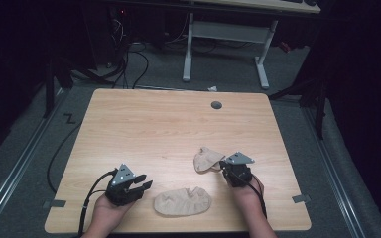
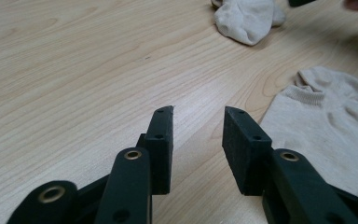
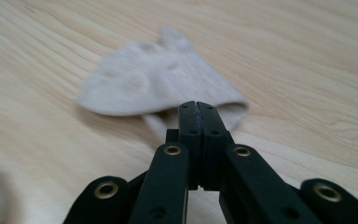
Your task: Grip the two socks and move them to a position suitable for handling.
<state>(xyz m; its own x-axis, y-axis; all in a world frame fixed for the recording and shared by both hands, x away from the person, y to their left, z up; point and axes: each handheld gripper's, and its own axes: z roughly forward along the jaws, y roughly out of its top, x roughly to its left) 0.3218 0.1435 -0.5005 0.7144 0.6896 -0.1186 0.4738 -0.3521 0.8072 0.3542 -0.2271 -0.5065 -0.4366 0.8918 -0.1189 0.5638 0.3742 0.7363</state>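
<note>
Your right gripper point(image 1: 224, 165) sits at the lower right of the high view. Its jaws are pressed tight together on the edge of a small beige sock point(image 1: 206, 159), which lies bunched on the wooden table point(image 1: 168, 119). In the right gripper view that sock point(image 3: 158, 81) looks blurry. Your left gripper point(image 1: 143, 184) is at the lower left with its jaws spread apart, holding nothing. A second beige sock point(image 1: 182, 202) lies flat near the bottom middle, just beside it.

On the table point(image 1: 168, 124), one sock point(image 1: 182, 201) lies at the near edge; the other sock point(image 1: 206, 158) lies farther and right, just left of the right gripper point(image 1: 223, 166).
</note>
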